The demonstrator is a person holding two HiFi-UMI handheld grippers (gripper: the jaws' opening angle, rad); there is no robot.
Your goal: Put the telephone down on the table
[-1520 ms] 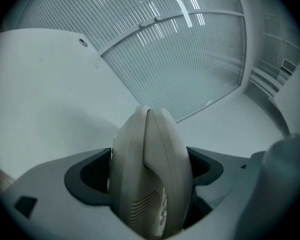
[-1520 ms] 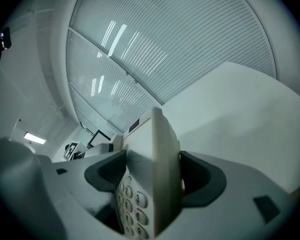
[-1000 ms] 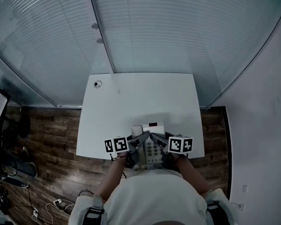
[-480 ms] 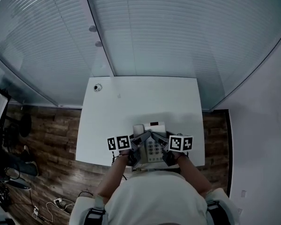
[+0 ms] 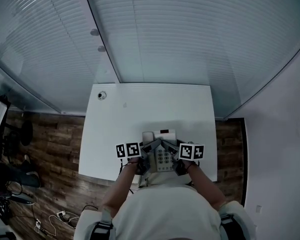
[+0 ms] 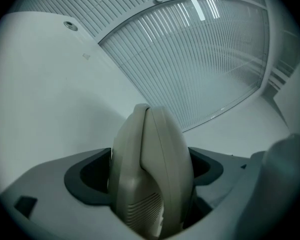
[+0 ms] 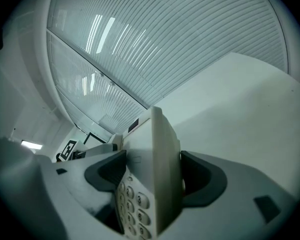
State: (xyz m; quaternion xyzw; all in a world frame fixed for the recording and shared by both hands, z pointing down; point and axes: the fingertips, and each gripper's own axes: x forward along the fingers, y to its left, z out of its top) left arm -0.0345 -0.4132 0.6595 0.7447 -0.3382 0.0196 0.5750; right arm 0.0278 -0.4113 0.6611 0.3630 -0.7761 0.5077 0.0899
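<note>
A beige desk telephone (image 5: 160, 150) with a keypad and a handset on its left side is held over the near edge of the white table (image 5: 140, 114). My left gripper (image 5: 146, 155) is shut on the telephone's left side, where the handset (image 6: 152, 171) fills the gap between its jaws. On the other side, my right gripper (image 5: 173, 154) is shut on the telephone's right edge; the keypad (image 7: 135, 204) shows between its jaws. Whether the telephone's base touches the table cannot be told.
A small round fitting (image 5: 102, 95) sits in the table's far left corner. Glass walls with blinds (image 5: 180, 34) stand behind the table. Wood floor (image 5: 45, 144) with cables and equipment lies to the left.
Both grippers have carried the telephone slightly forward over the table's near part. Their grip on it is the same.
</note>
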